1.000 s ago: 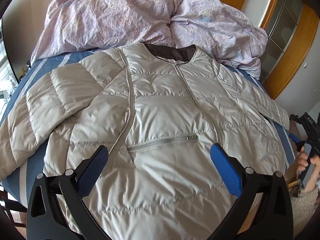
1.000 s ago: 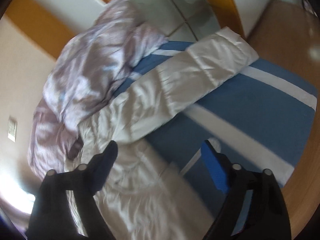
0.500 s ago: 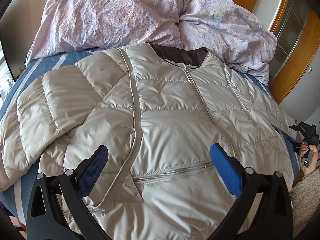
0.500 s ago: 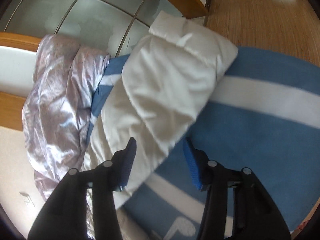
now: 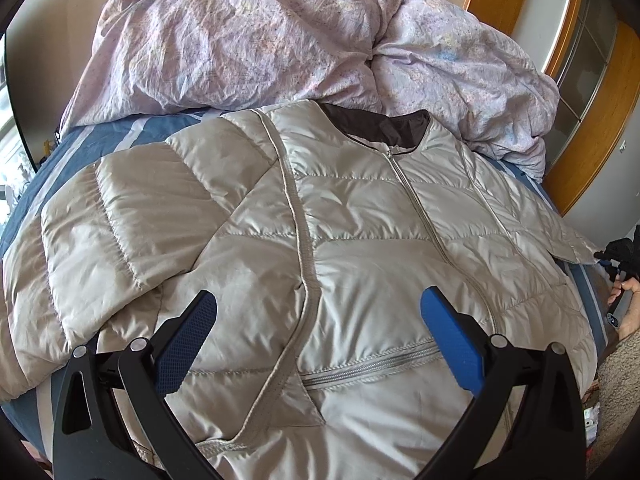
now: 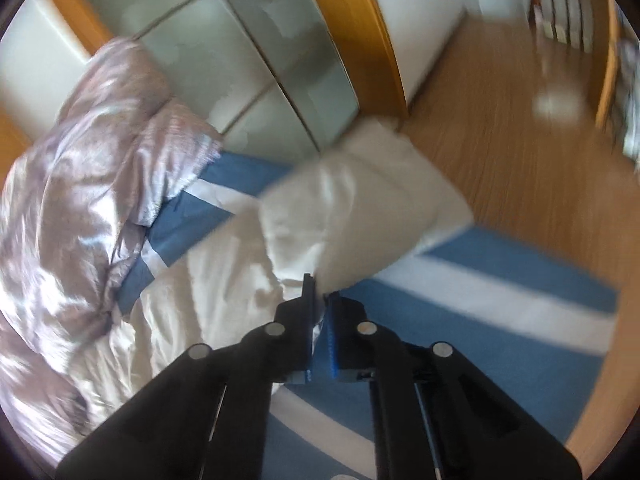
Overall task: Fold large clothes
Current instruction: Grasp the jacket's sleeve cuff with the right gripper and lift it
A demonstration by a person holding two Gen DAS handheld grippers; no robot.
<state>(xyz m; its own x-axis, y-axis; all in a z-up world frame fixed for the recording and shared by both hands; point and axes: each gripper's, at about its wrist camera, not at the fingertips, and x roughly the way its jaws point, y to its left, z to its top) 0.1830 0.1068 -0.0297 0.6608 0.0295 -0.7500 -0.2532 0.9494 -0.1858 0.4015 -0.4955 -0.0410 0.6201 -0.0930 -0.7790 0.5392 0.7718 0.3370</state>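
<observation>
A large beige quilted puffer jacket [image 5: 360, 248] lies front up on the blue striped bed, zip closed, dark collar at the far end. Its left sleeve [image 5: 112, 216] spreads out to the left. My left gripper [image 5: 316, 320] is open and empty, hovering over the jacket's lower front near the pocket zip. In the right wrist view my right gripper [image 6: 320, 300] is shut on the edge of the jacket's right sleeve [image 6: 360, 204], which is lifted off the bed. The right gripper also shows at the far right of the left wrist view [image 5: 618, 256].
A crumpled lilac duvet [image 5: 304, 40] is heaped at the head of the bed. The blue and white striped sheet [image 6: 500, 292] covers the bed. Wooden floor [image 6: 520, 128] and a glass-panelled wardrobe with wooden trim [image 6: 260, 52] lie beyond the bed's right side.
My right gripper closed on the right sleeve and lifted it. My left gripper moved forward over the jacket, staying open.
</observation>
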